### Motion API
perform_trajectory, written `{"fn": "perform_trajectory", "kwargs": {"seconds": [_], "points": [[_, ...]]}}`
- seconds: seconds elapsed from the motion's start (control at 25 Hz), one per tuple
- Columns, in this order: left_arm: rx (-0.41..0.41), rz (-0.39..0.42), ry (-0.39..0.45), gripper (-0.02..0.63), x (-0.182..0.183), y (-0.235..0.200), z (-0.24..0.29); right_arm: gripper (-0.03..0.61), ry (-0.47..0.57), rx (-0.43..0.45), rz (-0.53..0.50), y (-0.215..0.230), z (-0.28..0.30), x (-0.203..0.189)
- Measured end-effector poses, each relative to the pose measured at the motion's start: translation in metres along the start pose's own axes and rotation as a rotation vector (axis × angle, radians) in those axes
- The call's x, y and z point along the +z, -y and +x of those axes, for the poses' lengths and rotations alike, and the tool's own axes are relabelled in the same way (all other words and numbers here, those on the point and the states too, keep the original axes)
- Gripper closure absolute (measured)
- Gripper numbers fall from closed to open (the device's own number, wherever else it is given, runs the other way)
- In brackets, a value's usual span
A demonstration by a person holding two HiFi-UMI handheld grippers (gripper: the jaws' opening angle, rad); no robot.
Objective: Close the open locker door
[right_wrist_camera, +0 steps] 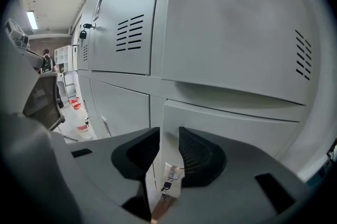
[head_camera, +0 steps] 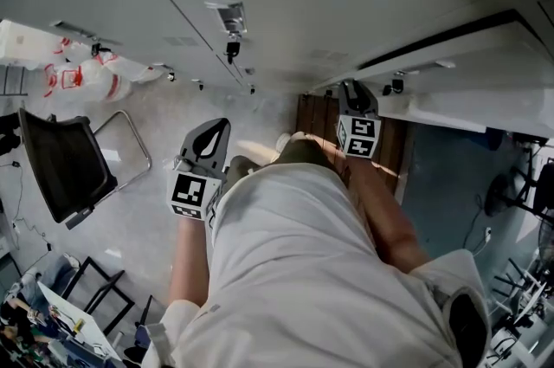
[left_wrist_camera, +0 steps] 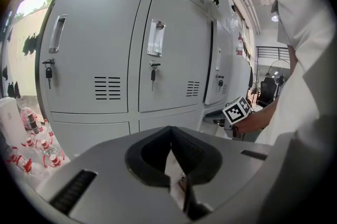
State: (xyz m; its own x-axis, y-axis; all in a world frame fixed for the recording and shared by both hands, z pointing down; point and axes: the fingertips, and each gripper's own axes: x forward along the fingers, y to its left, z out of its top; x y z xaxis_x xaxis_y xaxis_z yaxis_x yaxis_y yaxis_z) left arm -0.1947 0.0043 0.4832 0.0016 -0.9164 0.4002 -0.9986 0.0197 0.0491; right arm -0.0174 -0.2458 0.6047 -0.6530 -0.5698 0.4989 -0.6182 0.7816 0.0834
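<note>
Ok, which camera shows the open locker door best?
The right gripper view: the open locker door is close up, its edge gripped between the right gripper's jaws. The left gripper view shows it only small and distant, beside that gripper's marker cube. The head view leaves it unclear past the person's body.

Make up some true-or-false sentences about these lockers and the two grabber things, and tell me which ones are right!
1. The right gripper has its fingers closed on the edge of the grey metal locker door. True.
2. The left gripper is holding a bottle. False: its fingers are together with nothing between them.
3. Small dark keys hang from locks on the grey metal lockers. True.
4. The shirt in the head view is red. False: it is a white shirt.
5. A black chair shows at the left of the head view. True.
</note>
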Motion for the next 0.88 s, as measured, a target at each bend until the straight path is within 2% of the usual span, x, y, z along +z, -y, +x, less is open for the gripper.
{"fn": "perform_trajectory", "kwargs": {"seconds": [0.4,0.88], "points": [[0.038,-0.023,0.006,0.611,0.001,-0.004,0.006,0.474,-0.003,0.008,-0.025,0.006,0.012,0.006],[0.025,-0.029,0.016,0.611,0.005,-0.003,0.007,0.474,-0.001,0.026,-0.017,0.001,0.006,0.008]]}}
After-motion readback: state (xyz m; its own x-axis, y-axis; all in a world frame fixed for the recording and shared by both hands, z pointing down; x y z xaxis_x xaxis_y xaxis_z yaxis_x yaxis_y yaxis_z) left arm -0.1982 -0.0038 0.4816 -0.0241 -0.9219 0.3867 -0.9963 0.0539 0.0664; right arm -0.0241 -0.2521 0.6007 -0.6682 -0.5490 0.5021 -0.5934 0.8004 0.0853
